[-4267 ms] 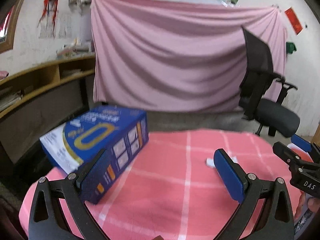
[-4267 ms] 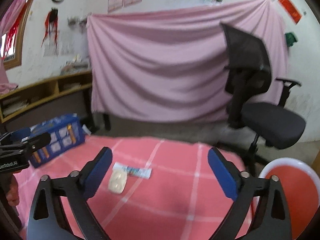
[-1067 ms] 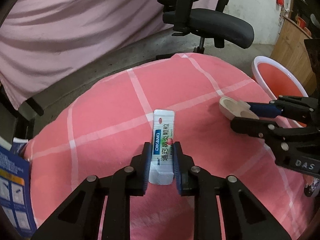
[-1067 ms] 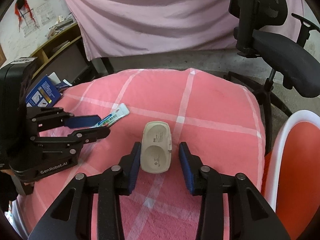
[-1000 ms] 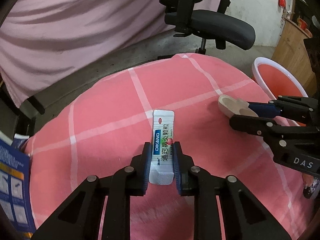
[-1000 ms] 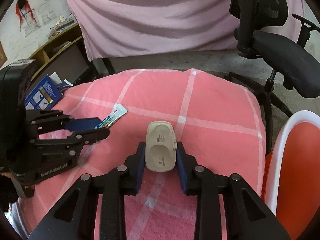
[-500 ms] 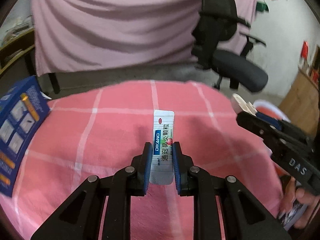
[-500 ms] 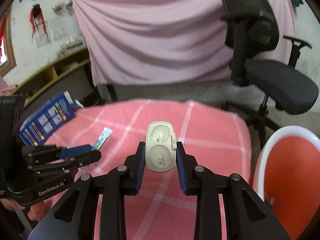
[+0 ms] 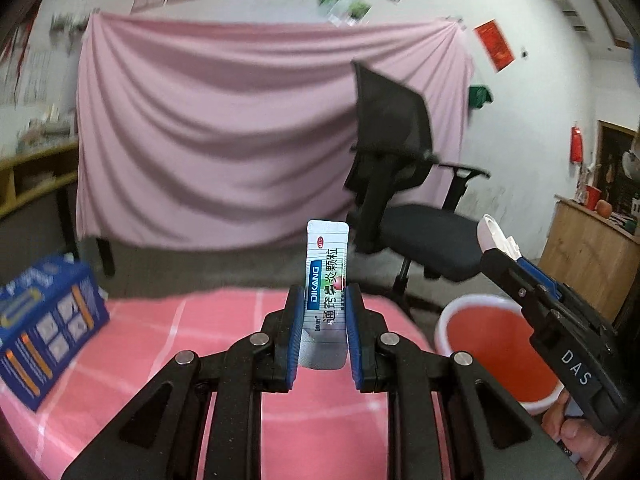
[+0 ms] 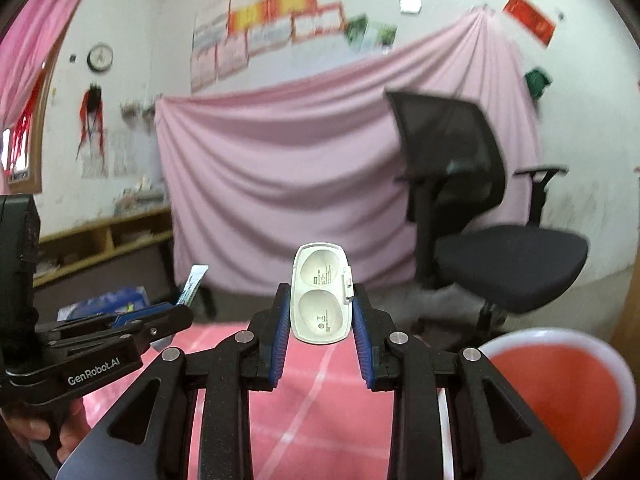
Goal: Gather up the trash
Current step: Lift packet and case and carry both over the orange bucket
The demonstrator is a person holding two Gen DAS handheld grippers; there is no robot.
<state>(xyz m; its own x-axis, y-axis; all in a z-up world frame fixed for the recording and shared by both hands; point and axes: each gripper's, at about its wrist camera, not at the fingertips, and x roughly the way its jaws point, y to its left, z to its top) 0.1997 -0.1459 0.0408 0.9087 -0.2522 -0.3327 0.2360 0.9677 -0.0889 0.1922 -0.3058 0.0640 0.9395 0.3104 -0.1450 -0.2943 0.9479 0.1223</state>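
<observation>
a table draped in a pink cloth with a white grid (image 9: 224,320) is filling the lower middle of the left wrist frame, and the same cloth (image 10: 312,400) is showing low in the centre of the right wrist frame. a blue box (image 9: 44,328) is lying directly on it at the lower left of the left wrist frame, close to the cloth's left edge; in the right wrist frame the box (image 10: 104,302) is sitting blurred at the left.

Both wrist views face the pink curtain (image 9: 224,128), sharing the chair (image 10: 472,216).
</observation>
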